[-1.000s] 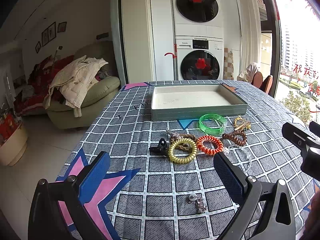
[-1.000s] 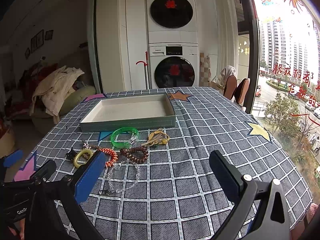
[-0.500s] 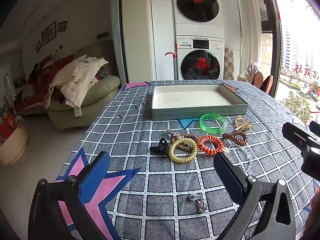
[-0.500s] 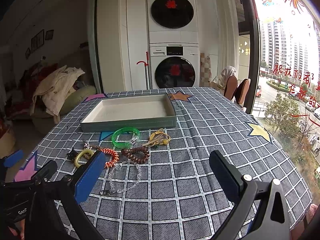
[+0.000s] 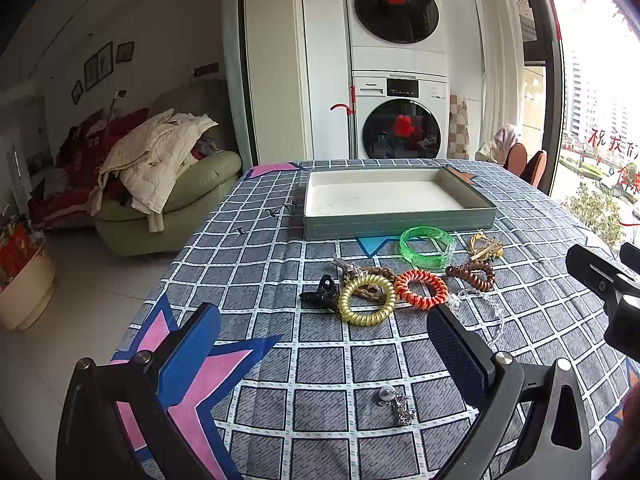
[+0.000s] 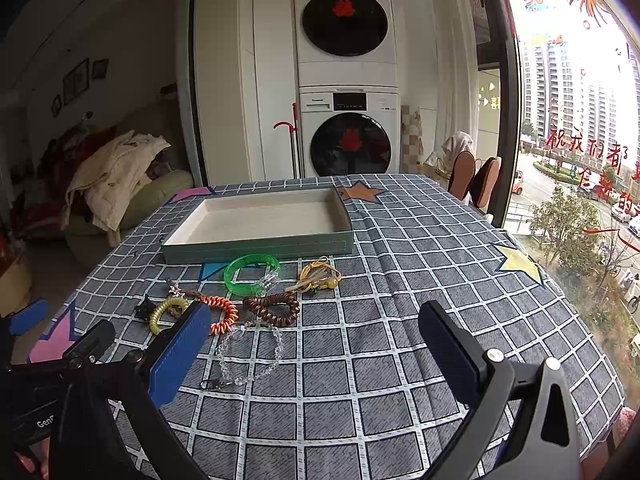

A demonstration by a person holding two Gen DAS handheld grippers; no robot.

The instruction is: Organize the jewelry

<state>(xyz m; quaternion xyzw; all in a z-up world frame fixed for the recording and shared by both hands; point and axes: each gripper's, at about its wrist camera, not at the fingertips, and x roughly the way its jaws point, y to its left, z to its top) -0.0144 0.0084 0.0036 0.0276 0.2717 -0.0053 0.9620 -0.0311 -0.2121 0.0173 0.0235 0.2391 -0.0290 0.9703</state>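
Left gripper (image 5: 320, 344) and right gripper (image 6: 312, 344) both spread wide, nothing held, hovering over checked tablecloth (image 6: 420, 280). Jewelry cluster lies just before empty tray (image 6: 260, 246). Coil hair ties (image 5: 367, 299) light, springy (pinch across band); clear bead bracelet (image 6: 250, 354) looks limp, slippery.

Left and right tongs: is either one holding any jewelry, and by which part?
Nothing is held. The left tongs and right tongs are both open above the tablecloth.

"Gen…" on left tongs' body (image 6: 44, 423) (cut off); window (image 6: 584, 148) w/ red Chinese chars.
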